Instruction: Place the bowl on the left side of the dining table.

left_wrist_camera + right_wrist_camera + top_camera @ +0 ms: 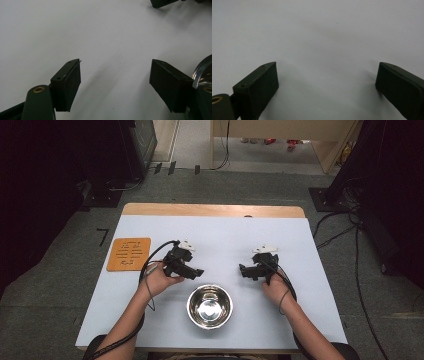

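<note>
A steel bowl (210,306) was seen at the near centre of the pale table (300,320), flanked by two hand-held grippers, both with jaws spread wide and nothing between them. The left gripper (196,272), angled right toward the bowl's rim, was held just beside it, not touching; the rim's edge was caught in the left gripper view (203,71). The right gripper (243,270), pointed left, was poised farther off. A clean grasp, it was judged, would call for one jaw lowered inside the rim and one outside. An orange mat (129,253) lay at far left.
</note>
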